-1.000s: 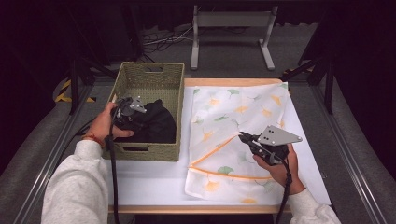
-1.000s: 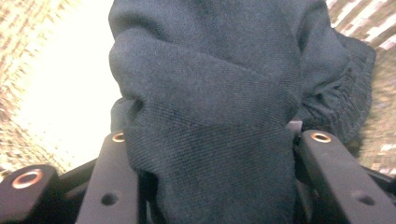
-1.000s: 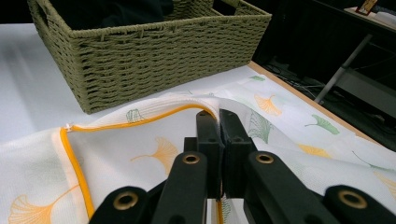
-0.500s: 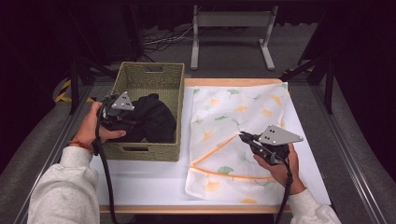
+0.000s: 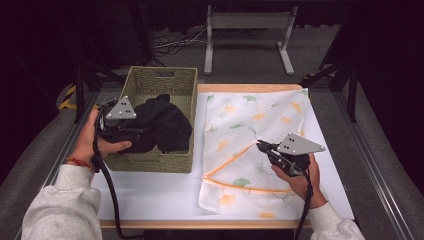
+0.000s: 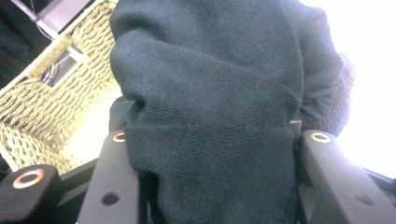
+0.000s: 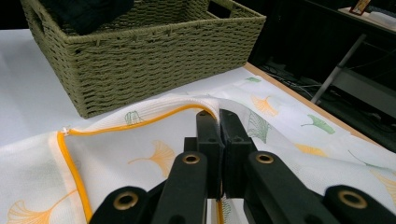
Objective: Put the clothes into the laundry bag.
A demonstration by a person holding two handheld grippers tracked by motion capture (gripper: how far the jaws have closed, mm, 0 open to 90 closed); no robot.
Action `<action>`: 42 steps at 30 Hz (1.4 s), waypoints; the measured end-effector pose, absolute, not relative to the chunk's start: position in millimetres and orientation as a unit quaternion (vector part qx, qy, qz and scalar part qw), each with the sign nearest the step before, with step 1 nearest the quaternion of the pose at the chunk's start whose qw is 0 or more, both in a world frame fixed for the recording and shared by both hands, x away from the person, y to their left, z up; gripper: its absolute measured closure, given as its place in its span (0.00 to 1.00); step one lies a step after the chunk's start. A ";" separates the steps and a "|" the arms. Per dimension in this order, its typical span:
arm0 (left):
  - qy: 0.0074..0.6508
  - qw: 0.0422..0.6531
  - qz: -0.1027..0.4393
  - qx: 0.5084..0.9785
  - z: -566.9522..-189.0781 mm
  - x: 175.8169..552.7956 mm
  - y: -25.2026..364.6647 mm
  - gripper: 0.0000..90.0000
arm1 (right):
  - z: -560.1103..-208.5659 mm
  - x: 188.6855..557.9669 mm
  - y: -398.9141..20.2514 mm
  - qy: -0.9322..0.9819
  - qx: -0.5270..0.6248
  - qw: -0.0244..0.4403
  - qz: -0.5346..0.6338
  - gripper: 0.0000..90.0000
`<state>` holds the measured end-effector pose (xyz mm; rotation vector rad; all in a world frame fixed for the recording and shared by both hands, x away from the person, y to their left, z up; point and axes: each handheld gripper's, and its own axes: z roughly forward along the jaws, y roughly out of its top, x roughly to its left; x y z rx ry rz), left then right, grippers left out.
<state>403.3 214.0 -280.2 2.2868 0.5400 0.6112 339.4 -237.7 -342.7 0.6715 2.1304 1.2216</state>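
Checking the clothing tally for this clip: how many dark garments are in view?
1: a black garment in the woven basket, clamped by the left gripper at its left side. Others may lie hidden beneath it.

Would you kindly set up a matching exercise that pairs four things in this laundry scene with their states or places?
Things:
1. left gripper
2. right gripper
3. woven basket
4. laundry bag

States or places:
A. lies flat on the white table cover, printed with ginkgo leaves
B. shut on the orange-trimmed edge of the bag opening
C. stands at the table's left, holding dark clothing
D. shut on a black garment, lifting it above the basket

Pairs: 1-D, 2-B, 3-C, 4-A
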 end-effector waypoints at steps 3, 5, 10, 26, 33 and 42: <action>0.201 0.366 0.232 0.879 -273.8 397.8 210.1 0.60 | -342.7 339.4 -237.8 0.800 0.252 0.293 0.459 0.99; 0.194 0.374 0.231 0.877 -270.3 392.4 206.0 0.60 | -342.9 339.5 -237.6 0.801 0.252 0.292 0.458 0.99; 0.161 0.386 0.237 0.877 -265.3 374.9 195.2 0.60 | -343.1 339.5 -236.8 0.802 0.252 0.291 0.456 0.99; 0.086 0.428 0.191 0.879 -282.6 306.2 142.4 0.60 | -343.6 339.8 -236.4 0.803 0.255 0.291 0.454 0.99; 0.075 0.435 0.155 0.884 -299.4 297.8 117.3 0.60 | -343.8 339.8 -236.0 0.804 0.256 0.290 0.451 0.99; 0.057 0.437 0.113 0.891 -325.4 293.2 72.3 0.60 | -344.4 339.9 -236.2 0.805 0.257 0.290 0.449 0.99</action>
